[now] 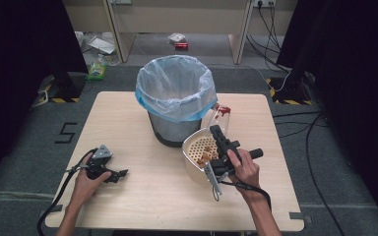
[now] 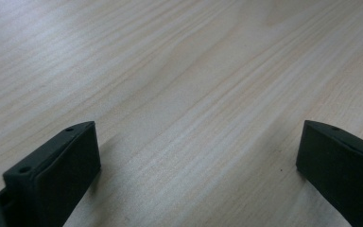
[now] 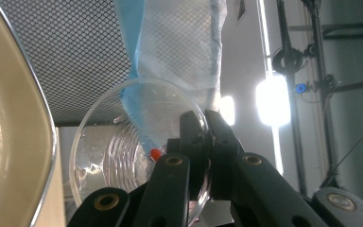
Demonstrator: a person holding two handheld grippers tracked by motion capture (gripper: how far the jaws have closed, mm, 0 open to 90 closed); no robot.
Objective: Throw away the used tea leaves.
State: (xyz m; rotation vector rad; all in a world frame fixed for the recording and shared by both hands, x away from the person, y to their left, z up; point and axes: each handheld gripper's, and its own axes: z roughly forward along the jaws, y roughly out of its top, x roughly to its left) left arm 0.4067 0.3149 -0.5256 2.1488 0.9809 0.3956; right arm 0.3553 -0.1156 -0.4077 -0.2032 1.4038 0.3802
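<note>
Your table [image 1: 142, 196] carries a lined mesh bin [image 1: 175, 98] at its centre. At the bin's 4 o'clock sits a perforated cream basket [image 1: 197, 150]. Your right gripper [image 3: 203, 142] has its fingers clamped on a clear plastic cup's [image 3: 108, 156] rim, beside the bin. Your left gripper [image 1: 109, 169] rests with fingers apart.

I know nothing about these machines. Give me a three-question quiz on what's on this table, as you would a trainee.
1. True or false: the right gripper is shut on the rim of the clear plastic cup.
2. Multiple choice: the left gripper is (A) holding the cup, (B) open, low over the bare light wooden table, (C) inside the bin.
3. What lines the dark mesh waste bin standing at the middle of the table?

Key
1. True: its jaws pinch the cup's rim, beside the cream perforated basket.
2. B.
3. A translucent blue plastic bag, folded over its rim.
</note>
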